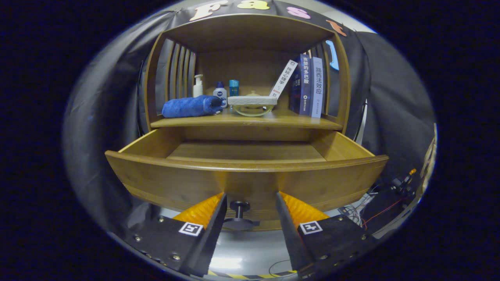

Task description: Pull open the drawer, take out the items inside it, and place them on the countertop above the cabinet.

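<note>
The wooden drawer (246, 175) stands pulled out of the cabinet. The far part of its floor (250, 151) shows bare wood, and its front panel hides the near part. A dark round knob (239, 207) sits on the drawer front. My gripper (251, 195) is open, with one finger on each side of the knob, and neither finger visibly presses on it. On the countertop (246, 121) above the drawer lie a rolled blue towel (191, 106) and a white sponge block (252, 100), which rests across a glass bowl (252, 110).
At the back of the countertop stand a white pump bottle (198, 86), a blue-capped bottle (220, 93) and a small blue tube (233, 87). Several books (308, 86) stand and lean at the right. Cables (375, 207) lie on the floor to the right, below the drawer.
</note>
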The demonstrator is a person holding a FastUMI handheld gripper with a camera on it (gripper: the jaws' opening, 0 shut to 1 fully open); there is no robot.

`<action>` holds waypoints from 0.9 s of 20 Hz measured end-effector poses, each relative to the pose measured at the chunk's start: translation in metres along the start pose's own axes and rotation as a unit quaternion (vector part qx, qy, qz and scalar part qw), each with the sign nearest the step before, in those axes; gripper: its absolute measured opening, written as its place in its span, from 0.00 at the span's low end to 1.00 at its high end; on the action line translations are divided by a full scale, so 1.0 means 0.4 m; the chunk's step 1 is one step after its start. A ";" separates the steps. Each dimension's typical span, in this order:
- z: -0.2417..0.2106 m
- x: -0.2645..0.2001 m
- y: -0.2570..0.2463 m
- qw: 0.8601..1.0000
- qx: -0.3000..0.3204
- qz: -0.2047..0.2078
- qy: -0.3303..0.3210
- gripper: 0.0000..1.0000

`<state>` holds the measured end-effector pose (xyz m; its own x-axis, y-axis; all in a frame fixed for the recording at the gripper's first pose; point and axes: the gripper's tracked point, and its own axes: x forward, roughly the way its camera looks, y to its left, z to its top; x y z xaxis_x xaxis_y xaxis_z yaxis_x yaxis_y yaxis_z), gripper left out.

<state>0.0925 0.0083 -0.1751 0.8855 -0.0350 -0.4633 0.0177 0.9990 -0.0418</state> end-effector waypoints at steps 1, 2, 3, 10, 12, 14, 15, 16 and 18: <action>0.008 0.014 -0.004 1.000 -0.005 0.003 -0.001 0.78; 0.019 0.026 -0.006 1.000 0.000 0.007 -0.005 0.78; 0.039 0.042 -0.003 1.000 0.009 0.011 -0.020 0.78; 0.094 0.212 0.015 1.000 0.012 0.013 -0.020 0.78; 0.118 0.267 0.017 1.000 0.009 0.016 -0.016 0.79; 0.137 0.307 0.019 1.000 0.006 0.020 -0.019 0.79; 0.147 0.327 0.020 1.000 0.010 0.021 -0.020 0.78; 0.151 0.340 0.020 1.000 0.013 0.020 -0.020 0.78; 0.160 0.335 0.023 0.999 0.010 0.024 -0.026 0.79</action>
<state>0.2409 0.0147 -0.1809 0.9082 0.0142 -0.4184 -0.0169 0.9999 -0.0029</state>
